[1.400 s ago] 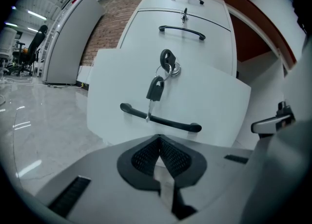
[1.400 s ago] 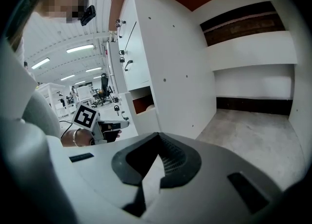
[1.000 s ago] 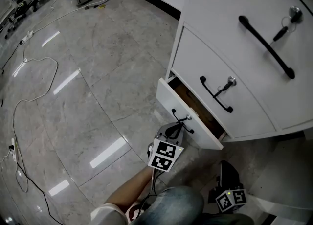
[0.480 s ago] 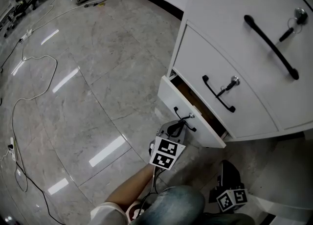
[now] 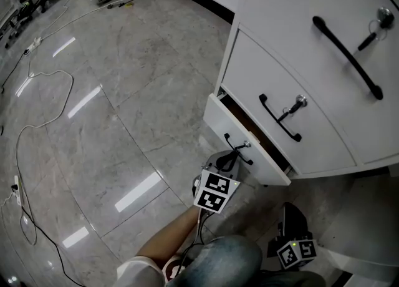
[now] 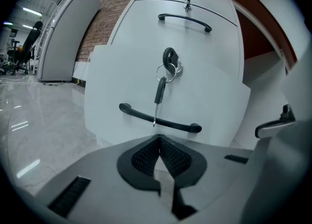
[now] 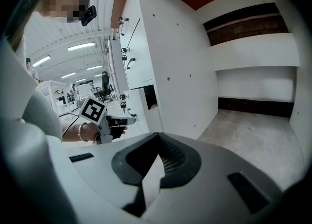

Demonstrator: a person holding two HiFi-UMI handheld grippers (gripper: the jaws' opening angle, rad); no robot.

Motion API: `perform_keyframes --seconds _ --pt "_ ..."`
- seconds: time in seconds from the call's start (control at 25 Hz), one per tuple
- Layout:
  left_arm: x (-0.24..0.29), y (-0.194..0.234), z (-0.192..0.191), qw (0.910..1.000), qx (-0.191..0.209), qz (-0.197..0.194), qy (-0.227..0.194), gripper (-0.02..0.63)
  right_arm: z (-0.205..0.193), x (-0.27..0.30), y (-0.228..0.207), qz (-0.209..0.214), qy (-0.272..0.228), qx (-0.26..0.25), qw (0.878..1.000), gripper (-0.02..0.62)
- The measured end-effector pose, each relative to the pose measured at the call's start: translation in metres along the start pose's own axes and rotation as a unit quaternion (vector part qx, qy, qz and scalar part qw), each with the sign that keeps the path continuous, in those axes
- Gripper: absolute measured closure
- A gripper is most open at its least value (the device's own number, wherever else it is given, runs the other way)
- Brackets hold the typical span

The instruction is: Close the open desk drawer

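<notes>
The white desk pedestal (image 5: 324,73) stands at the right in the head view. Its bottom drawer (image 5: 232,131) is open a little and shows a brown gap behind the front. The drawer front (image 6: 122,79) carries a black handle (image 6: 161,120), and a key (image 6: 168,65) hangs from its lock. My left gripper (image 5: 229,158) is shut and empty. Its tip (image 6: 160,139) sits just under the handle, close against the drawer front. My right gripper (image 5: 288,213) hangs low beside the pedestal; it is also shut (image 7: 158,142) and holds nothing.
Two closed drawers with black handles (image 5: 346,55) and keys sit above the open one. Grey polished floor (image 5: 124,105) spreads to the left, with white cables (image 5: 37,111) along it. A person's knee (image 5: 224,261) is at the bottom edge. The right gripper view shows the pedestal's side panel (image 7: 180,57).
My left gripper has edged forward to the drawer front, and the brown gap looks slightly narrower. The right gripper has stayed where it was.
</notes>
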State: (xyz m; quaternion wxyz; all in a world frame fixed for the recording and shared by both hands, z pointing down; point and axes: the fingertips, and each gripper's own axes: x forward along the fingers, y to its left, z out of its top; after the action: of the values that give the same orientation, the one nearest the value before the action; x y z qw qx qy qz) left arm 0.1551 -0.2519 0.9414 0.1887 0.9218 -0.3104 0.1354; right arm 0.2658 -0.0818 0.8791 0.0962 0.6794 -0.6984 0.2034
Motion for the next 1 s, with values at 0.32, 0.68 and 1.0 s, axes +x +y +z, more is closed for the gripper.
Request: perform_keyframes --seconds 0.32,0.68,1.0 --pt "0.004 -0.001 -0.001 1.0000 0.002 0.006 -0.005 0.598 -0.002 0.003 0.002 0.004 0.004 0.000 1.000 0.597" --pt "0.008 -0.001 -0.001 0.9998 0.014 0.010 0.002 0.598 -0.002 0.004 0.000 0.003 0.003 0.003 1.000 0.597" --pt "0.010 -0.001 0.003 0.9999 0.004 0.001 -0.012 0.598 0.000 0.003 0.002 0.006 0.000 -0.001 1.000 0.597"
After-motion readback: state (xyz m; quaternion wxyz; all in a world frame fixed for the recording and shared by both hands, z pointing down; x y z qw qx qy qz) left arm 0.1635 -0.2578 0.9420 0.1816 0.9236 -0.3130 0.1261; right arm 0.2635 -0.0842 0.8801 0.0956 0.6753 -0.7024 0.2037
